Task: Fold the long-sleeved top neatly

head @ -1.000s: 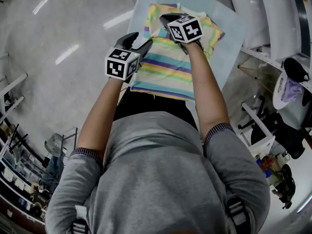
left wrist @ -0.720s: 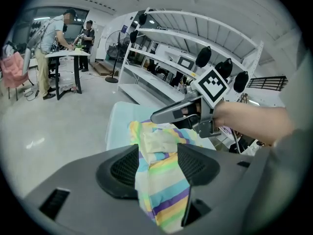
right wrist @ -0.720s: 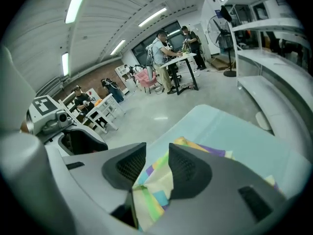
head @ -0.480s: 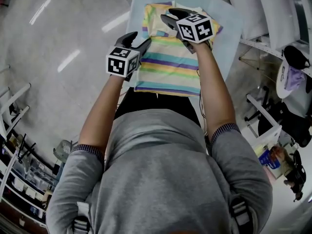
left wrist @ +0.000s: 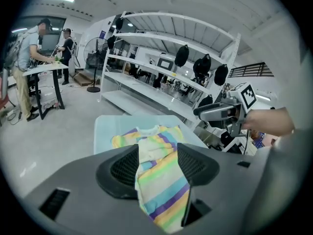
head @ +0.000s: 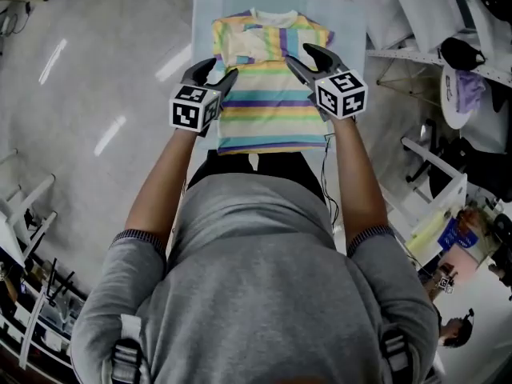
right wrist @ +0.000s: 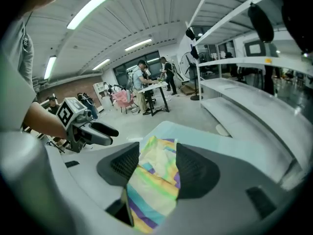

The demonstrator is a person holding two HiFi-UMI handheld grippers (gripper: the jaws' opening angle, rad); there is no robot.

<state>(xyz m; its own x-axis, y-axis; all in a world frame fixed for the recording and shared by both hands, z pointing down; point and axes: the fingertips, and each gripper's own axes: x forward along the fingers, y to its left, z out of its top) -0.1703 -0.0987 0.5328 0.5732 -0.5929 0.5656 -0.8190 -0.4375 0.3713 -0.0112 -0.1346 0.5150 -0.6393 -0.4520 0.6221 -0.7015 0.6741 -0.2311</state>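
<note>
A pastel-striped top (head: 268,94) lies flat on the light blue table (head: 352,22), its sleeves folded in over the chest. My left gripper (head: 214,72) hovers open over the top's left edge. At the right edge, my right gripper (head: 300,56) hangs above the cloth; its jaws have just been opening and nothing sits between them. In the left gripper view the top (left wrist: 164,180) shows below the open left gripper (left wrist: 157,160), and the right gripper (left wrist: 215,112) is at the right. The right gripper view shows the top (right wrist: 152,182) under the open right gripper (right wrist: 157,163).
White shelving (head: 416,22) with dark caps hung on it stands close along the table's right side. Grey floor lies to the left. Far off, people (left wrist: 29,58) stand at a work table beside a fan. Stands and clutter (head: 448,214) crowd the near right.
My right gripper has drawn back from the far part of the top toward its near right edge, and its jaws have opened. The left gripper has shifted only slightly.
</note>
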